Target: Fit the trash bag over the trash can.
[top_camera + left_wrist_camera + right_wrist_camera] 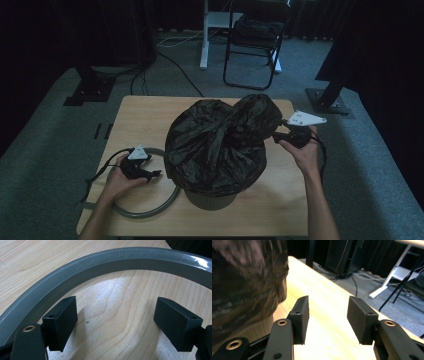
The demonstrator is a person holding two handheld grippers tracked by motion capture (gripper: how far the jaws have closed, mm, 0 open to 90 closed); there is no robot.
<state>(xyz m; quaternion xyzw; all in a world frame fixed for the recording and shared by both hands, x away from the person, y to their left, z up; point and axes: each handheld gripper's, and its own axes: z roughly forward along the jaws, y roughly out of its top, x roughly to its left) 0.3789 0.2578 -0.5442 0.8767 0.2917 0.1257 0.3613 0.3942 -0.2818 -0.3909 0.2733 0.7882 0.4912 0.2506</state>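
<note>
So the black bag [216, 145] is sitting puffed up over a bin mid-desk [150, 112]. The right tool [278, 136] is hanging by its far right side, jaws parted, gripping nothing. The left tool [154, 173] is resting wide open inside the grey ring [105, 262] lying near left, not clamping it.

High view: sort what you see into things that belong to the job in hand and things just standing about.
Job:
black bin bag
bin
grey ring
left gripper
right gripper

Standing about:
folding chair
white desk leg
floor cables
</note>
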